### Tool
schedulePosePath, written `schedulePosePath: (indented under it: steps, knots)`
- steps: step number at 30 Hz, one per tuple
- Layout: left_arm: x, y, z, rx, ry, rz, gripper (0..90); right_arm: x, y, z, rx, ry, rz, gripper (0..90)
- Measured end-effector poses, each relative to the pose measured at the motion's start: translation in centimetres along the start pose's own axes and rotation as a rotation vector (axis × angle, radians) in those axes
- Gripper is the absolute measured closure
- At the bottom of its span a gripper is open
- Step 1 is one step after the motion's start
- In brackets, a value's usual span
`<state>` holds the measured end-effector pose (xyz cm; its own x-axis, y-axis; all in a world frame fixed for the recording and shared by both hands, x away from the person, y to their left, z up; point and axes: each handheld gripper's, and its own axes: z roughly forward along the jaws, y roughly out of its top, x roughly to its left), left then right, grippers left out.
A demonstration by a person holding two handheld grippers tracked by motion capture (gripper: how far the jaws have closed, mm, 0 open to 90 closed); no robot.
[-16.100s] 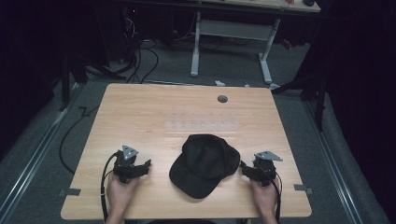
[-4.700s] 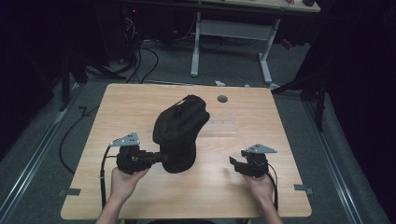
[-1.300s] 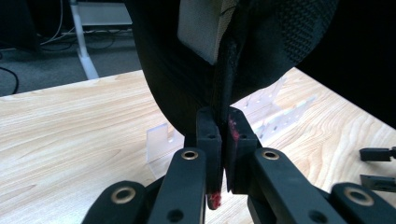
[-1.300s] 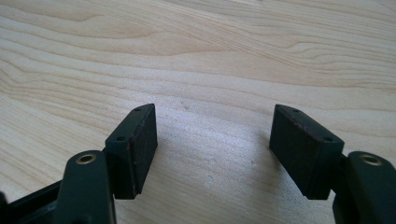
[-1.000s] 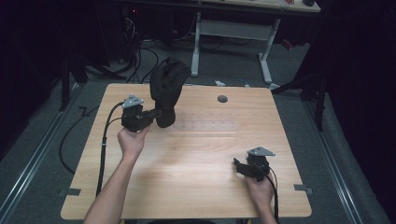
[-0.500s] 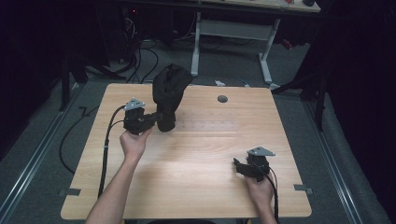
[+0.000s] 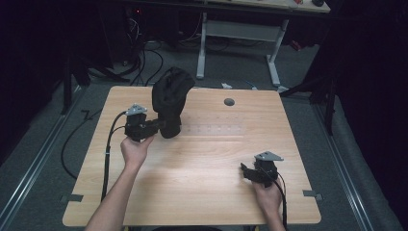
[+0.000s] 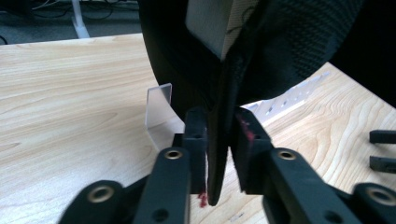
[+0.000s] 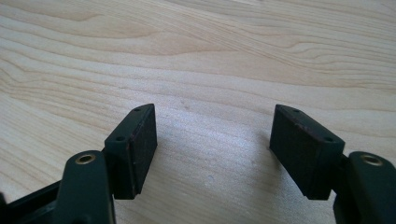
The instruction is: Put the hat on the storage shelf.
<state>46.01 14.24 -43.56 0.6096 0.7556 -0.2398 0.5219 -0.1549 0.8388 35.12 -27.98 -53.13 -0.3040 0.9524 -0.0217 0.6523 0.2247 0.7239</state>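
A black cap (image 7: 171, 96) stands upright at the back left of the wooden table (image 7: 202, 192), propped on a clear plastic stand (image 8: 159, 109). My left gripper (image 7: 161, 126) reaches in from the left at the cap's lower edge. In the left gripper view the cap's brim (image 8: 219, 154) hangs between the left gripper's (image 8: 219, 135) pads. The jaws have just been opening, and a thin gap shows on each side of the brim. My right gripper (image 7: 244, 171) rests low at the front right, open, with bare wood between its pads (image 9: 140, 140).
A round grommet hole (image 7: 229, 102) sits near the table's back edge. A faint pale strip (image 7: 216, 129) lies on the wood right of the cap. Another desk's white legs (image 7: 274, 62) and floor cables (image 7: 144, 53) lie beyond the table.
The cap and the left gripper have come down and slightly nearer at the back left. The right hand has stayed where it was.
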Motion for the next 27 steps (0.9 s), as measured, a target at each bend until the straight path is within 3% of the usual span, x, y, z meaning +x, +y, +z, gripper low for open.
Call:
schedulePosePath:
  steps: [6, 11, 20, 27]
  knots:
    - [-0.1, -0.1, -0.3, 0.021, 0.028, 0.008, 58.5, 0.0, 0.0, 0.0, 0.000, 0.000, 0.001, 32.0]
    - [-0.1, -0.2, -0.9, 0.017, 0.032, 0.001, 53.2, 0.0, 0.0, 0.0, 0.000, 0.000, 0.000, 32.1]
    - [-0.5, -0.4, -2.1, 0.032, 0.042, 0.031, 47.6, 0.0, 0.0, 0.0, 0.000, 0.000, 0.001, 32.0]
    - [-0.7, -0.7, -3.3, 0.032, 0.042, 0.031, 46.2, 0.0, 0.0, 0.0, 0.001, 0.000, 0.001, 32.0]
